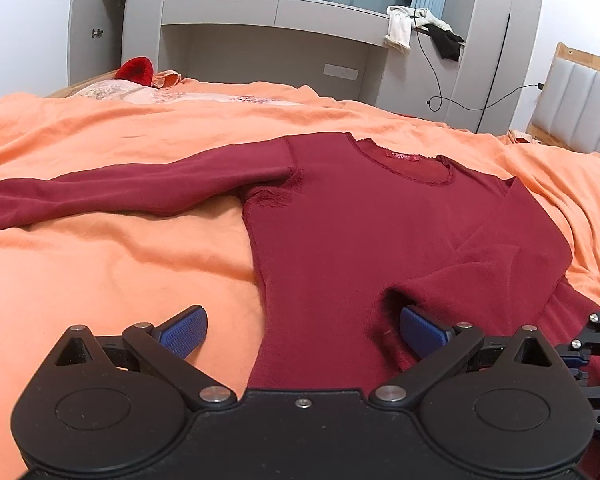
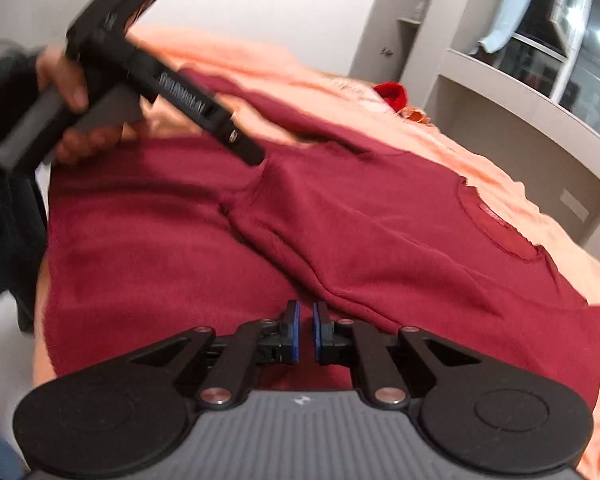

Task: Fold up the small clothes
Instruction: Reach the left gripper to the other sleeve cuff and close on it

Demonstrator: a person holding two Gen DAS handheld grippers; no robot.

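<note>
Left wrist view: your left gripper (image 1: 300, 330) gapes wide over the sweater (image 1: 360, 232) hem, right gripper (image 2: 305, 332) nearly shut, empty; folded sleeve (image 1: 492, 264) may slip.

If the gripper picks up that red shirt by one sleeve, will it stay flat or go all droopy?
Probably droopy: the red shirt lies creased and follows the orange blanket. It looks thin, so likely light. Its folded sleeve would probably fall open.
</note>
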